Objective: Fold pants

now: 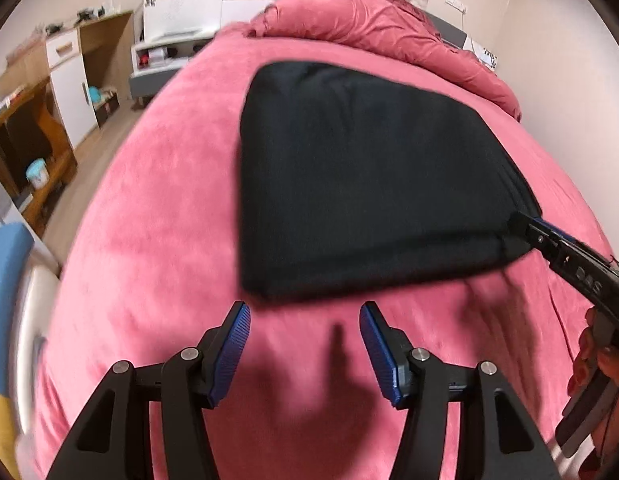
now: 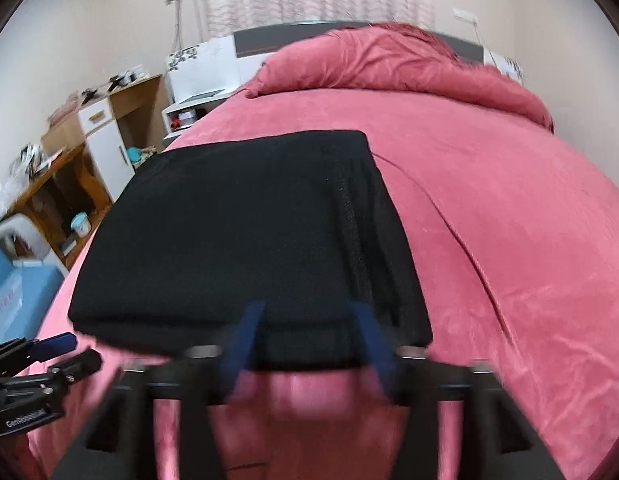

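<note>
The black pants [image 1: 349,184] lie folded into a compact rectangle on the pink bedspread [image 1: 157,184]. They also show in the right wrist view [image 2: 245,240]. My left gripper [image 1: 305,316] is open and empty, just short of the pants' near edge. It shows from the side in the right wrist view [image 2: 75,350]. My right gripper [image 2: 309,320] is blurred; its fingers are spread apart at the pants' near edge. In the left wrist view its tips [image 1: 529,226] touch the pants' right corner.
A bunched pink duvet [image 2: 409,60] lies at the head of the bed. Wooden shelves and a white cabinet [image 2: 105,140] stand left of the bed. A blue box [image 2: 17,292] sits near the bed's left edge. Wall and curtain stand behind.
</note>
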